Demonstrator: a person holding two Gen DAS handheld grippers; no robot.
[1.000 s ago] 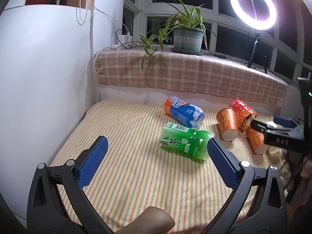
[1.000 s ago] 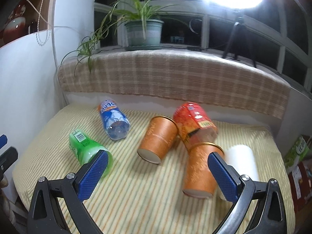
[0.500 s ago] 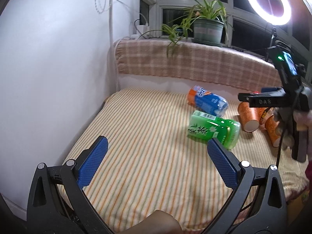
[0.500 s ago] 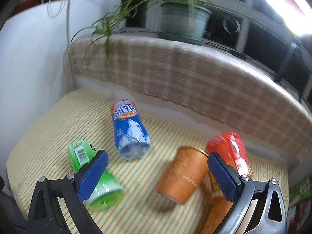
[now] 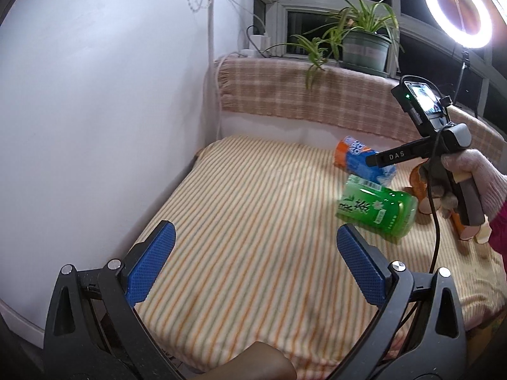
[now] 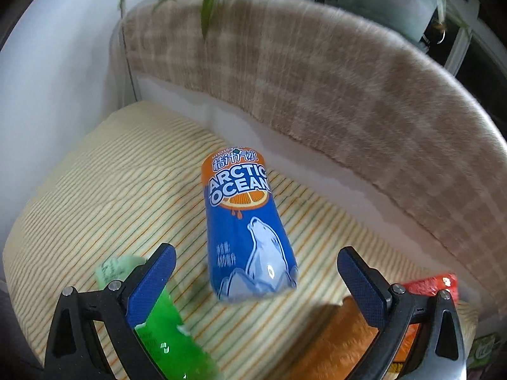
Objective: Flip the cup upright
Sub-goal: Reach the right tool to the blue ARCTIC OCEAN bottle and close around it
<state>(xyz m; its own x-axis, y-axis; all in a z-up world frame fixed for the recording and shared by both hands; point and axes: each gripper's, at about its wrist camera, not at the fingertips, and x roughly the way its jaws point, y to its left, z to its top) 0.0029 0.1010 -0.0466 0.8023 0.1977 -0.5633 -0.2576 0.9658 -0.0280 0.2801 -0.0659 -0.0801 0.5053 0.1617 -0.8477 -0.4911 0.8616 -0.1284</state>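
Note:
A blue and orange "Arctic Ocean" cup [image 6: 245,221] lies on its side on the striped cloth [image 6: 95,196], straight ahead of my open, empty right gripper [image 6: 253,281]. A green cup [image 6: 164,342] lies on its side under the right gripper's left finger. In the left wrist view the green cup [image 5: 377,212] and the blue cup [image 5: 358,156] lie at the right, with the right gripper's finger [image 5: 399,155] over the blue cup. My left gripper [image 5: 253,266] is open and empty, hanging over bare cloth.
Orange cups [image 5: 421,186] and a red cup [image 6: 431,285] lie at the right, partly hidden. A white wall [image 5: 95,110] bounds the left. A checked ledge [image 5: 317,95] with a potted plant [image 5: 364,47] and a ring light [image 5: 458,8] runs behind.
My right gripper has moved left and forward, down toward the blue cup, which now fills its view. My left gripper has drawn back and to the left.

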